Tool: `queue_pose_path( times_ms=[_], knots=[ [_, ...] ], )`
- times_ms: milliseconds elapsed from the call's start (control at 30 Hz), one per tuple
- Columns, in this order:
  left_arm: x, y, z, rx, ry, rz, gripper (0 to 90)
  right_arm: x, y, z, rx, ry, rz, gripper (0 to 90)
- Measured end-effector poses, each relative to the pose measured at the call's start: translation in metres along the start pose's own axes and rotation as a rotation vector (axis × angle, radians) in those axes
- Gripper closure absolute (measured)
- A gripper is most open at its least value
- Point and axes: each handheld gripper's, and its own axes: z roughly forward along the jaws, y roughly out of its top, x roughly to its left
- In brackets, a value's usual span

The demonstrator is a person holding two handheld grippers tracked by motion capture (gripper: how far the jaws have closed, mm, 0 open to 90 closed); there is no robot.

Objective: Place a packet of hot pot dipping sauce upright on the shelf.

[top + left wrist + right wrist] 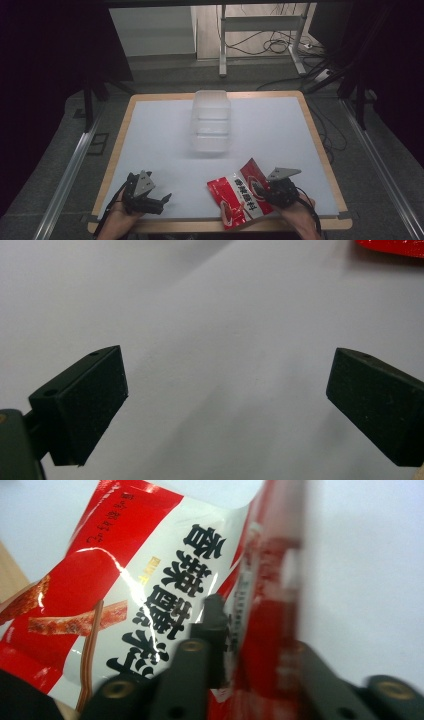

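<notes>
Fingers [210,630] of the right gripper [261,191] pinch a red snack packet [239,197] overhanging the worktop [270,130] near edge. Left gripper [159,202] fingers spread wide over bare white surface; a clear tub [212,122] stands well apart.

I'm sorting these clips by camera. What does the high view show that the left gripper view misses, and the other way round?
High view alone: the clear plastic container at the table's middle, the right hand-held gripper shut on the red snack bag, and the floor cables. Left gripper view alone: a close look at the left hand-held gripper, jaws wide apart with nothing between them. Both share the white table and part of the bag.
</notes>
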Motion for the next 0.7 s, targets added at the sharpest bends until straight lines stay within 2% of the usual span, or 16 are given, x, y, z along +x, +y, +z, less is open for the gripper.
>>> queue_pose_path(
  times_ms=[67, 233, 333, 467, 533, 700],
  knots=[
    [0.000, 0.000, 0.000, -0.001, 0.001, 0.000, 3.1, 0.003, 0.002, -0.001, -0.009, -0.008, -0.017, 87.4],
    [0.000, 0.000, 0.000, -0.002, 0.004, 0.002, 3.1, 0.008, 0.008, -0.002, 0.005, -0.011, -0.016, 87.6],
    [0.000, 0.000, 0.000, -0.002, 0.005, 0.002, 3.1, 0.009, 0.011, -0.003, 0.004, -0.004, 0.006, 87.5],
    [0.001, 0.000, -0.001, -0.002, 0.004, 0.000, 3.0, 0.008, 0.015, -0.006, -0.008, 0.003, 0.024, 87.5],
    [0.001, 0.000, -0.001, -0.002, 0.003, -0.004, 3.0, 0.009, 0.020, -0.013, -0.032, 0.009, 0.029, 87.5],
    [0.001, 0.000, -0.001, -0.002, 0.003, -0.005, 2.9, 0.010, 0.028, -0.022, -0.065, 0.013, 0.017, 87.6]
  ],
)
